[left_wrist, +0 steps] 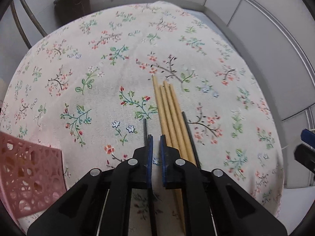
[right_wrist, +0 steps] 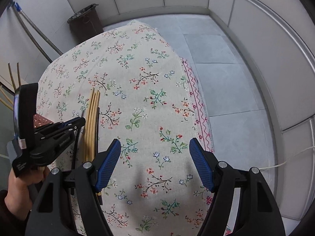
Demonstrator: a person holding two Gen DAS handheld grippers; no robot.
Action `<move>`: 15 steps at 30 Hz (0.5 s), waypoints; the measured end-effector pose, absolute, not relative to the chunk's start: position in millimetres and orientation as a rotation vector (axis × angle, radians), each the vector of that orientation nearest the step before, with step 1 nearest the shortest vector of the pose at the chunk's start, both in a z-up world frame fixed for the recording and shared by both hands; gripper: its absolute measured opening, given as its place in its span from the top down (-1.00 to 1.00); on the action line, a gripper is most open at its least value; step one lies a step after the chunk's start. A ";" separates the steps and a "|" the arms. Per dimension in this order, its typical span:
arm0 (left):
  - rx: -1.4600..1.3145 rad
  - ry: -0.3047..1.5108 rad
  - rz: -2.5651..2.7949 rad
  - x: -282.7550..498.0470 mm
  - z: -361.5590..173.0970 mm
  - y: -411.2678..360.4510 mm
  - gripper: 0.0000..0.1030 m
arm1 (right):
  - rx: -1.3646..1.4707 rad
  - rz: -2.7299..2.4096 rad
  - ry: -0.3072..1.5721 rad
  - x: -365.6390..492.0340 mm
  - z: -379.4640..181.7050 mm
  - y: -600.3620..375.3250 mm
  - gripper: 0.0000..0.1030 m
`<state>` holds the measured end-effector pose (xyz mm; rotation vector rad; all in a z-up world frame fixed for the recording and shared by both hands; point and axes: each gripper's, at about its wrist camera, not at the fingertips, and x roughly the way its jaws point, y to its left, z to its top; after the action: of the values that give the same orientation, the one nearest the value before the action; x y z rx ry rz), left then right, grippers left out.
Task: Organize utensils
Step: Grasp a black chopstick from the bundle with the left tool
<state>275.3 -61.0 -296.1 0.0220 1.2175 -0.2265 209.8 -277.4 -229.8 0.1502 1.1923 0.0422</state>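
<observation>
Chopsticks lie in a row on the floral tablecloth (left_wrist: 102, 63): four pale wooden chopsticks (left_wrist: 167, 108) side by side, with one black chopstick (left_wrist: 188, 125) along their right edge and another black chopstick (left_wrist: 145, 129) apart on their left. Nearest the lens, the left gripper (left_wrist: 155, 137) points steeply down over them, its blue-padded jaws drawn almost together; whether they pinch anything cannot be told. In the right wrist view the right gripper (right_wrist: 155, 147) also tilts downward, jaws spread wide over bare cloth. One pink perforated basket (left_wrist: 29, 177) sits at the left edge. Farther back stands one dark bin (right_wrist: 85, 22).
</observation>
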 end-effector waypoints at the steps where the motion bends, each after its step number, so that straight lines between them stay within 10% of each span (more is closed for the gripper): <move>1: 0.032 1.216 -0.223 277.0 -298.7 -61.7 0.86 | 0.157 0.042 1.195 210.2 -229.5 -279.5 -0.37; 15: 0.066 1.146 -0.303 253.9 -262.8 -67.4 1.00 | 0.248 0.058 1.220 214.4 -232.5 -278.8 -0.37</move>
<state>253.9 -67.4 -262.8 0.0659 1.1457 -0.3026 214.4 -278.8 -232.5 0.2483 1.2200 0.0575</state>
